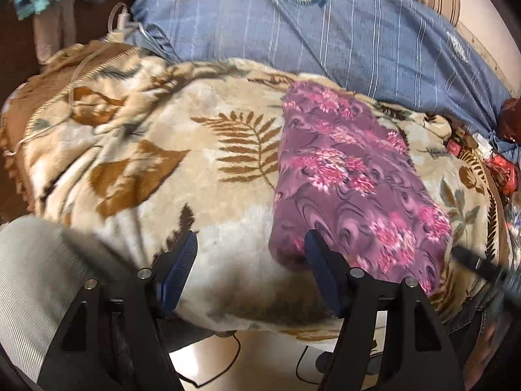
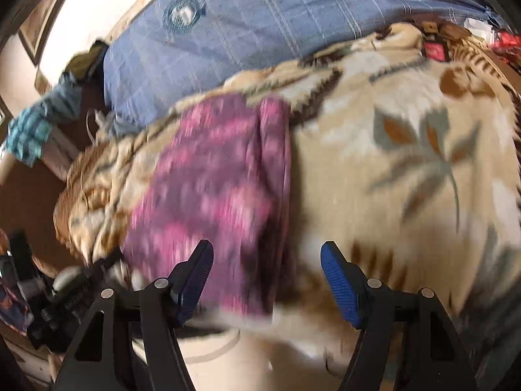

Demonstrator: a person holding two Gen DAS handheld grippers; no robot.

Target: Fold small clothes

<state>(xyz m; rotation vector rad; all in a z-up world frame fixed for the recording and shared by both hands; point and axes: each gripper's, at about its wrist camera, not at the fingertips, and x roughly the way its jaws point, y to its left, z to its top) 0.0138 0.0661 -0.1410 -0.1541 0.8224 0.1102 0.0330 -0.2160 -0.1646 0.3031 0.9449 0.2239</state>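
Left gripper (image 1: 250, 254) and right gripper (image 2: 267, 260): jaws spread wide, nothing between the pads. The purple floral garment (image 1: 351, 176) lies in a folded strip on the leaf-print blanket (image 1: 162, 150), near its front edge (right view blurred, details uncertain). Risk, as judged: the plush blanket bunches under the next pinch, dragging or undoing the fold, or a pad catches blanket pile with the cloth.
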